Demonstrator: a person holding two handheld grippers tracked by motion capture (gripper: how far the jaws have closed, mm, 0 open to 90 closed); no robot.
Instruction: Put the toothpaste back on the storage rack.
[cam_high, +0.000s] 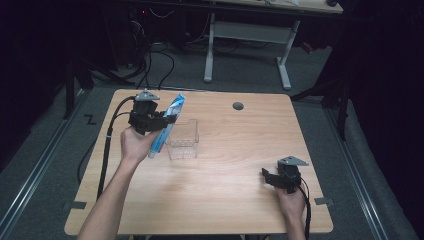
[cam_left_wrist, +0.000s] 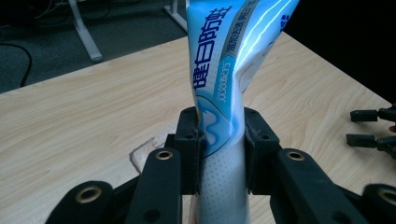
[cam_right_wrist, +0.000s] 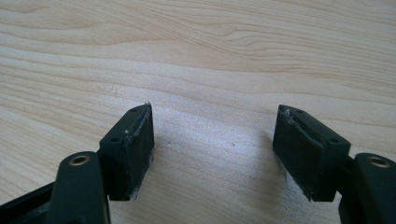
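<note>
Toothpaste tube already clenched in left gripper, lifted beside clear box; drop-in likely left; right gripper jaws released, idle on bench.

Dim room, grey carpet, white-legged desk

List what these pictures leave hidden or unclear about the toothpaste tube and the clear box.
- Toothpaste tube: both ends cut off by the left gripper view's edges.
- Tube's cap end, high view: too small to make out.
- Clear box: contents too small to tell, high view; the left hand-held gripper hides most of it in its own view.
</note>
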